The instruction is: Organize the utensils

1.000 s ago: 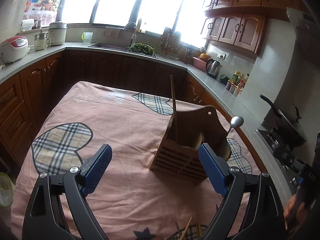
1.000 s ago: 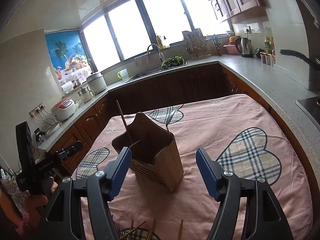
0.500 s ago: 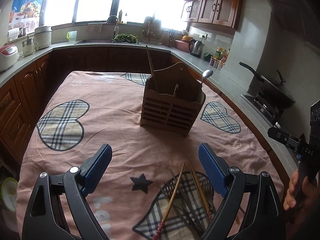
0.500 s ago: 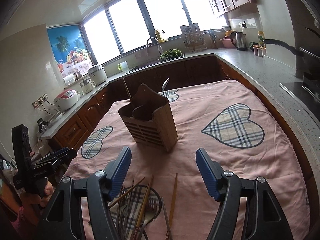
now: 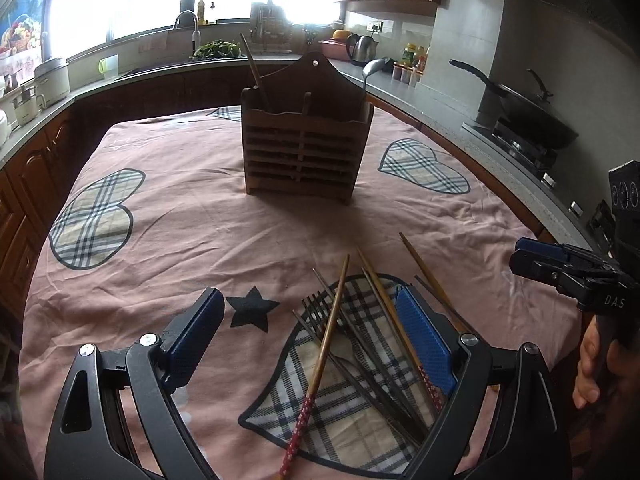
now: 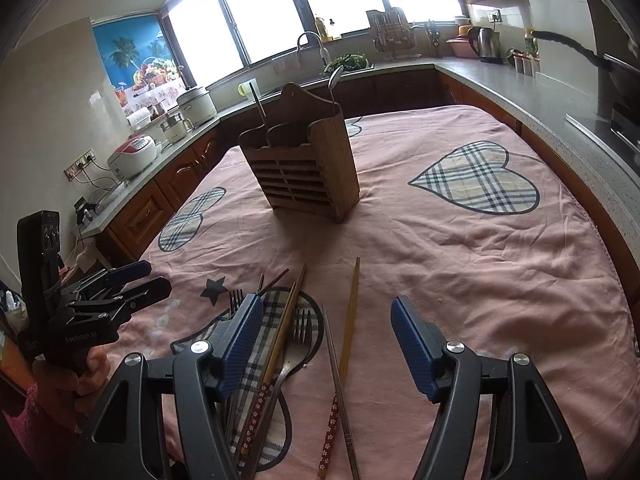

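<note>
A wooden utensil holder (image 5: 306, 136) (image 6: 302, 164) stands mid-table with a chopstick (image 5: 254, 74) and a ladle (image 5: 370, 74) in it. A pile of chopsticks (image 5: 326, 344) (image 6: 348, 332) and forks (image 5: 318, 310) (image 6: 300, 328) lies on the plaid heart at the near edge. My left gripper (image 5: 310, 334) is open and empty just above the pile. My right gripper (image 6: 326, 340) is open and empty over the same pile. Each gripper also shows at the side of the other's view, the right one (image 5: 568, 270) and the left one (image 6: 104, 292).
The table wears a pink cloth (image 5: 192, 216) with plaid hearts. Kitchen counters (image 6: 520, 92) wrap around it, with a wok on the stove (image 5: 524, 116) at right, rice cookers (image 6: 134, 156) at left and a sink (image 6: 320, 52) behind.
Both grippers have pulled back from the holder toward the near edge and tilted down, so the pile of chopsticks and forks has come into view beneath them. Both stay open.
</note>
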The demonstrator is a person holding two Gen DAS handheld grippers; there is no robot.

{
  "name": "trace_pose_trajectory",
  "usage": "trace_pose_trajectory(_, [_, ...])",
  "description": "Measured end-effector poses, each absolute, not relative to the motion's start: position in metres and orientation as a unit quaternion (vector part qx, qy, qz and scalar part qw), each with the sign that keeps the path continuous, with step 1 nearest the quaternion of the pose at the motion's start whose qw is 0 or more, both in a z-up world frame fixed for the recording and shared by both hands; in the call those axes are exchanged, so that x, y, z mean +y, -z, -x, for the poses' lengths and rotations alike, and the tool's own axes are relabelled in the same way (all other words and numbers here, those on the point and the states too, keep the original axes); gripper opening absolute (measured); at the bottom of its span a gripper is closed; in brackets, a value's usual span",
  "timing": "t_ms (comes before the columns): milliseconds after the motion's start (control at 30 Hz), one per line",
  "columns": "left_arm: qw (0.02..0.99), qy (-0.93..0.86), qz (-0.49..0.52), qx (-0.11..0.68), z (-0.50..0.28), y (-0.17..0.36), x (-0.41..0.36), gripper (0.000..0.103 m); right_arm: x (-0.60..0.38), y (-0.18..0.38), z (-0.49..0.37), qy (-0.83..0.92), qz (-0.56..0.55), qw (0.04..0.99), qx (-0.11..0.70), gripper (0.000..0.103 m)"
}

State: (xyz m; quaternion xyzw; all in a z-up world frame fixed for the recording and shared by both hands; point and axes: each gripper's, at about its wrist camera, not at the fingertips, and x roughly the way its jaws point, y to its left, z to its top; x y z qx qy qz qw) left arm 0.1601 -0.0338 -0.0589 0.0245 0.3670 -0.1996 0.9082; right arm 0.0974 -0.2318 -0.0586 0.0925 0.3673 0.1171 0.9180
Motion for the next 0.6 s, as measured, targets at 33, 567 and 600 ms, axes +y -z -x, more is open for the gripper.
trace_pose_trajectory(33, [0.906, 0.202, -0.032, 0.369, -0.16, 0.061, -0.037, 0.09, -0.23, 0.061, -0.097, -0.119, -0.089, 0.917, 0.371, 0.067])
trace_pose_trajectory(567, [0.872, 0.25, -0.098, 0.409, -0.189, 0.084, -0.063, 0.062, -0.202, 0.102, -0.12, -0.143, -0.035, 0.887, 0.438, 0.032])
trace_pose_trajectory(600, [0.868, 0.254, -0.106, 0.413, -0.193, 0.086, -0.066, 0.061, -0.201, 0.104, -0.123, -0.145, -0.033, 0.885, 0.442, 0.032])
